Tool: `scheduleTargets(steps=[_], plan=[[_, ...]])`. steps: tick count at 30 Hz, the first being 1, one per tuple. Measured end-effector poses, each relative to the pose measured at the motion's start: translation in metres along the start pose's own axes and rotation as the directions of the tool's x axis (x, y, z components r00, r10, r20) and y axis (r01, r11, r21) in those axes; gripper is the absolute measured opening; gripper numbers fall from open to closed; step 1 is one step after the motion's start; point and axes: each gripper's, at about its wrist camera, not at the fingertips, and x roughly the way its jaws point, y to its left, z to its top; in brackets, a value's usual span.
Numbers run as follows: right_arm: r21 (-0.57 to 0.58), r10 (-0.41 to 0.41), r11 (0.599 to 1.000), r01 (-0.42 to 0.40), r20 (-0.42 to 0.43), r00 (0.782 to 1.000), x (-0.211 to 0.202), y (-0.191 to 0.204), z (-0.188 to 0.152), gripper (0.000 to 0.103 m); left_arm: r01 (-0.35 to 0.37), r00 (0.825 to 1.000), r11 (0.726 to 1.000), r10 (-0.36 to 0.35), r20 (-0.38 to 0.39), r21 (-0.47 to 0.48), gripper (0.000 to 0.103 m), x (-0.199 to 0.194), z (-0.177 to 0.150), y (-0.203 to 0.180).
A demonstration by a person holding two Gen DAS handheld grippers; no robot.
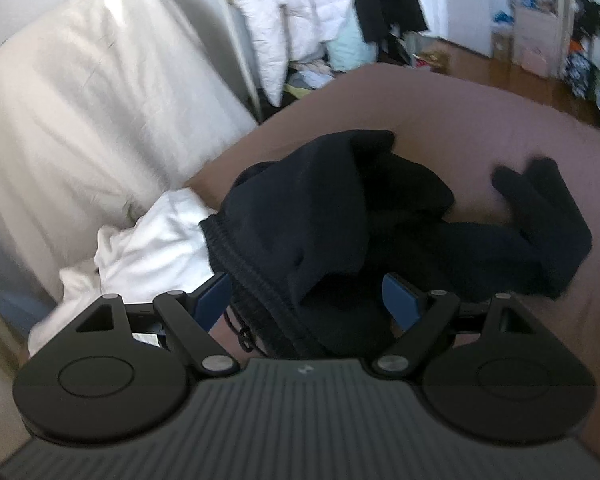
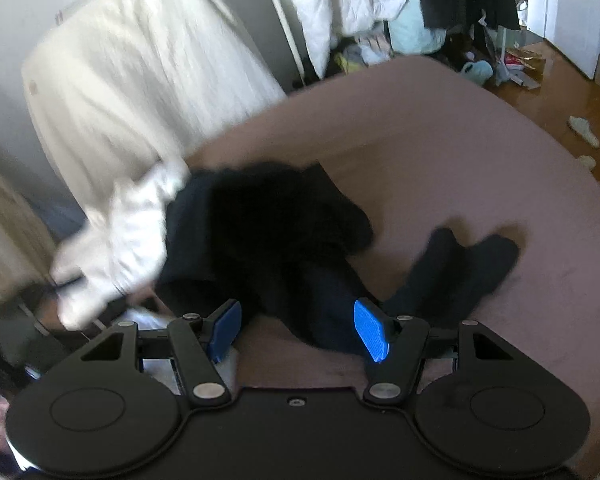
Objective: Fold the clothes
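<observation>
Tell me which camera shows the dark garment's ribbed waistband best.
The left wrist view: the ribbed waistband lies sharp and close between the open left tongs. In the right wrist view, the dark garment is motion-blurred, and no waistband can be made out.

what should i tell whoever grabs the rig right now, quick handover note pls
Left gripper: open, jaws either side of the ribbed waistband of the dark garment, nothing clamped.
Right gripper: open, low over the same garment's near edge, holding nothing.
Things: the dark garment lies crumpled in a heap on the mauve bed; a white garment is bunched at its left; a pair of dark socks lies to its right.
Done: nothing folded.
Left: grip the waistband, spread the garment flat, fold it, then the rest.
</observation>
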Motion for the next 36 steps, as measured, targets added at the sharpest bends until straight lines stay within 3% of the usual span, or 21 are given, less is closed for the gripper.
scheduleTargets(steps=[3, 5, 7, 8, 9, 13, 14, 16, 18, 20, 23, 24, 26, 29, 31, 33, 34, 36], plan=[[-0.075, -0.132, 0.989, 0.131, -0.015, 0.991, 0.008, 0.005, -0.002, 0.068, 0.088, 0.996, 0.993, -0.089, 0.006, 0.077, 0.084, -0.007, 0.005, 0.003], [-0.119, -0.245, 0.963, 0.240, -0.025, 0.969, 0.022, 0.007, -0.005, 0.068, 0.135, 0.990, 0.979, -0.141, 0.029, 0.153, 0.086, -0.012, 0.004, 0.006], [-0.177, -0.324, 0.934, 0.310, -0.059, 0.944, 0.042, 0.010, -0.008, 0.068, 0.066, 0.989, 0.952, -0.103, 0.109, 0.300, 0.090, -0.013, -0.008, 0.011], [-0.208, -0.338, 0.924, 0.319, -0.060, 0.939, 0.048, 0.012, -0.008, 0.068, 0.010, 0.995, 0.946, -0.043, 0.094, 0.324, 0.091, -0.007, -0.010, 0.015], [-0.239, -0.351, 0.914, 0.328, -0.061, 0.934, 0.055, 0.014, -0.007, 0.068, 0.003, 0.999, 0.949, -0.018, 0.047, 0.315, 0.091, 0.001, -0.008, 0.020], [-0.259, -0.299, 0.927, 0.273, -0.069, 0.952, 0.075, 0.016, 0.015, 0.068, 0.085, 0.992, 0.979, -0.066, -0.107, 0.187, 0.091, 0.032, 0.019, 0.043], [-0.284, -0.299, 0.922, 0.262, -0.094, 0.950, 0.081, 0.018, 0.024, 0.068, 0.085, 0.992, 0.978, -0.066, -0.104, 0.191, 0.091, 0.041, 0.030, 0.045], [-0.383, -0.356, 0.877, 0.291, -0.110, 0.928, 0.091, 0.029, 0.038, 0.069, 0.093, 0.994, 0.973, -0.078, -0.078, 0.213, 0.091, 0.059, 0.054, 0.047], [-0.456, -0.391, 0.834, 0.311, -0.092, 0.916, 0.097, 0.040, 0.050, 0.071, 0.117, 0.991, 0.951, -0.130, 0.026, 0.285, 0.094, 0.076, 0.076, 0.049], [-0.478, -0.313, 0.849, 0.225, -0.113, 0.943, 0.107, 0.043, 0.056, 0.074, 0.087, 0.988, 0.945, -0.121, 0.091, 0.316, 0.101, 0.101, 0.089, 0.052], [-0.443, -0.243, 0.883, 0.154, -0.152, 0.958, 0.130, 0.034, 0.068, 0.075, 0.065, 0.998, 0.968, -0.068, 0.003, 0.242, 0.101, 0.150, 0.102, 0.053], [-0.427, -0.223, 0.894, 0.136, -0.160, 0.962, 0.141, 0.030, 0.073, 0.075, 0.080, 0.997, 0.971, -0.079, -0.014, 0.224, 0.101, 0.162, 0.104, 0.052], [-0.402, -0.176, 0.911, 0.095, -0.170, 0.970, 0.163, 0.020, 0.085, 0.075, 0.182, 0.983, 0.961, -0.184, -0.010, 0.209, 0.101, 0.177, 0.103, 0.048], [-0.362, -0.128, 0.931, 0.053, -0.186, 0.974, 0.193, -0.005, 0.099, 0.075, 0.311, 0.948, 0.930, -0.317, -0.002, 0.196, 0.101, 0.201, 0.102, 0.039], [-0.327, -0.133, 0.943, 0.063, -0.195, 0.972, 0.204, -0.027, 0.102, 0.075, 0.304, 0.951, 0.926, -0.309, -0.012, 0.222, 0.101, 0.222, 0.106, 0.021], [-0.291, -0.137, 0.954, 0.073, -0.204, 0.969, 0.215, -0.050, 0.104, 0.075, 0.260, 0.965, 0.941, -0.249, -0.078, 0.216, 0.101, 0.250, 0.116, 0.002], [-0.272, -0.139, 0.959, 0.079, -0.209, 0.968, 0.220, -0.061, 0.106, 0.075, 0.236, 0.970, 0.953, -0.220, -0.098, 0.191, 0.100, 0.262, 0.121, -0.006], [-0.236, -0.143, 0.968, 0.090, -0.218, 0.965, 0.231, -0.083, 0.108, 0.075, 0.249, 0.968, 0.962, -0.244, -0.063, 0.112, 0.100, 0.273, 0.125, -0.009]])
